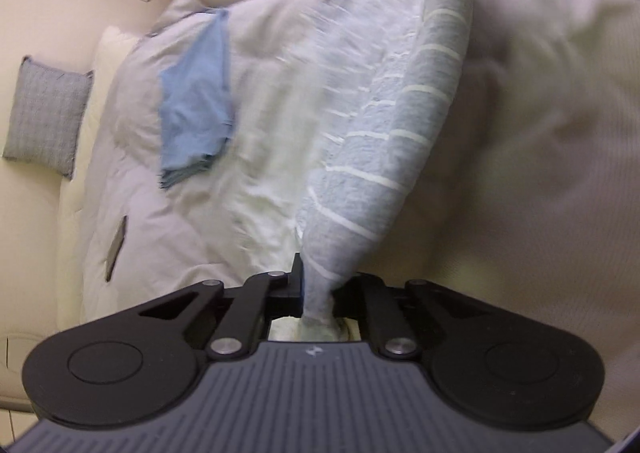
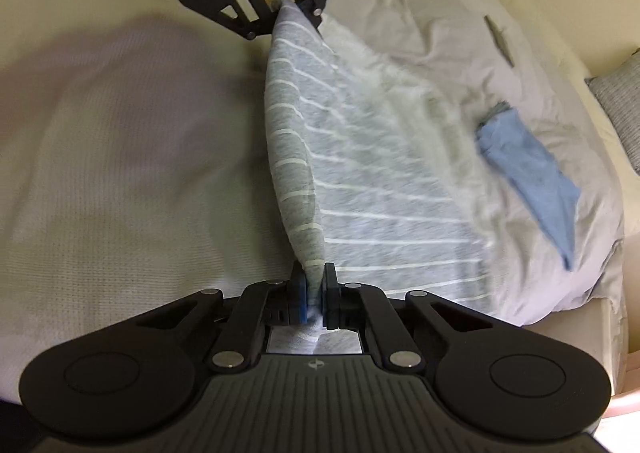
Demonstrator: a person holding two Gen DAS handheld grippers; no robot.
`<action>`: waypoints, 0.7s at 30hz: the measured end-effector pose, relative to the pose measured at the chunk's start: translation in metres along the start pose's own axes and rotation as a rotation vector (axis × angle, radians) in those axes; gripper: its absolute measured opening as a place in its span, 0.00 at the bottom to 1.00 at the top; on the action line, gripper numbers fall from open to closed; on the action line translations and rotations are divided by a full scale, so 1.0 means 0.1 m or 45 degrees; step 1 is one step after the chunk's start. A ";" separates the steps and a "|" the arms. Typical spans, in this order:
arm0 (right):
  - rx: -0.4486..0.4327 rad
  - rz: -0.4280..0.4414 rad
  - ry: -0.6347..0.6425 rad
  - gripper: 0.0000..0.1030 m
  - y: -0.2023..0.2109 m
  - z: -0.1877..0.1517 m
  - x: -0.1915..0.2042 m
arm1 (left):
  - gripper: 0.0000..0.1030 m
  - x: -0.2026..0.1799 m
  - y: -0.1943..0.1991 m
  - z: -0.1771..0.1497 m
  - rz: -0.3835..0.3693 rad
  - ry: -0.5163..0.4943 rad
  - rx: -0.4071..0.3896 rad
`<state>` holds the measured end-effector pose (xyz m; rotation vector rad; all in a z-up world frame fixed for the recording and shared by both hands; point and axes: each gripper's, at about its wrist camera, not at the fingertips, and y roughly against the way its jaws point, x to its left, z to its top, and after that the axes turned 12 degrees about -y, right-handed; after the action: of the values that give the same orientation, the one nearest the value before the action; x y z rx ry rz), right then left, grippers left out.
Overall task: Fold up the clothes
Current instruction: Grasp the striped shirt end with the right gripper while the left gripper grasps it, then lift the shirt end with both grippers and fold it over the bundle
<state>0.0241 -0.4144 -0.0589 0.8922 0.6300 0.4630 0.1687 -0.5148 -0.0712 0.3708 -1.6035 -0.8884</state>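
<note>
A grey shirt with thin white stripes (image 2: 360, 181) hangs stretched between my two grippers above the bed; it also shows in the left wrist view (image 1: 392, 125). My right gripper (image 2: 314, 289) is shut on one end of its top edge. My left gripper (image 1: 316, 285) is shut on the other end, and it appears at the top of the right wrist view (image 2: 294, 7). The shirt's lower part is blurred. A folded blue garment (image 1: 196, 101) lies on the duvet beyond the shirt, also in the right wrist view (image 2: 528, 169).
A pale grey duvet (image 2: 460, 45) covers one side of the bed and a cream waffle sheet (image 2: 120, 157) the other. A grey checked cushion (image 1: 48, 113) leans at the headboard. A dark slim object (image 1: 117, 247) lies on the duvet.
</note>
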 end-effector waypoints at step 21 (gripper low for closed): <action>-0.216 -0.127 0.046 0.03 1.15 0.30 -1.91 | 0.05 1.70 0.38 0.97 0.092 0.359 0.039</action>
<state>-0.1073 -0.4852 0.1092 0.6900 0.6547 0.4366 0.0443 -0.5719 0.0744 0.4371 -1.3626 -0.7222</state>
